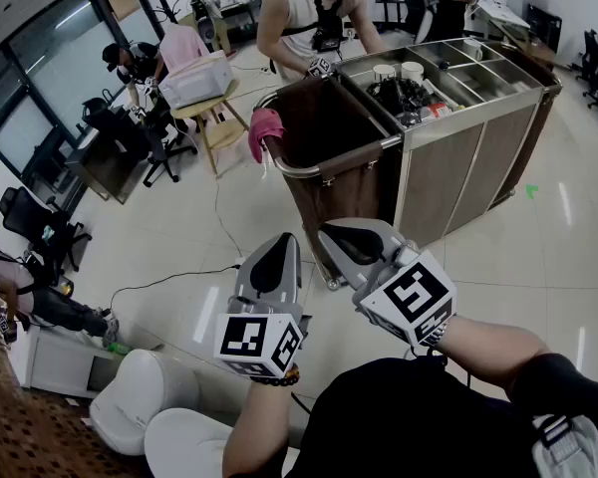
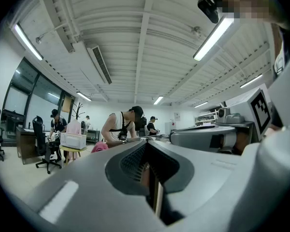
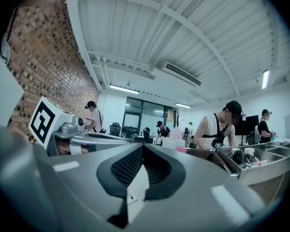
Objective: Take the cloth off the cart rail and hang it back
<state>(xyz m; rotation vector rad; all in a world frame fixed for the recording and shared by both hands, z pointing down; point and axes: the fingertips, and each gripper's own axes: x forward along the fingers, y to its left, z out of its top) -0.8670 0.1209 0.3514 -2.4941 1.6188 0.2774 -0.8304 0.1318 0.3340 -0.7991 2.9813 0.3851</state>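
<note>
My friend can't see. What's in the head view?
A pink cloth hangs over the rail of a brown and silver cart. Nearer the camera, the left gripper and right gripper sit side by side, both shut and empty.

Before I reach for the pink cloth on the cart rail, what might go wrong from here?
The left claw and right claw are shut, away from the pink cloth; reaching without opening one may just push it off the rail. Another person leans over the cart; a wide swing might hit them. A floor cable could trip you.
</note>
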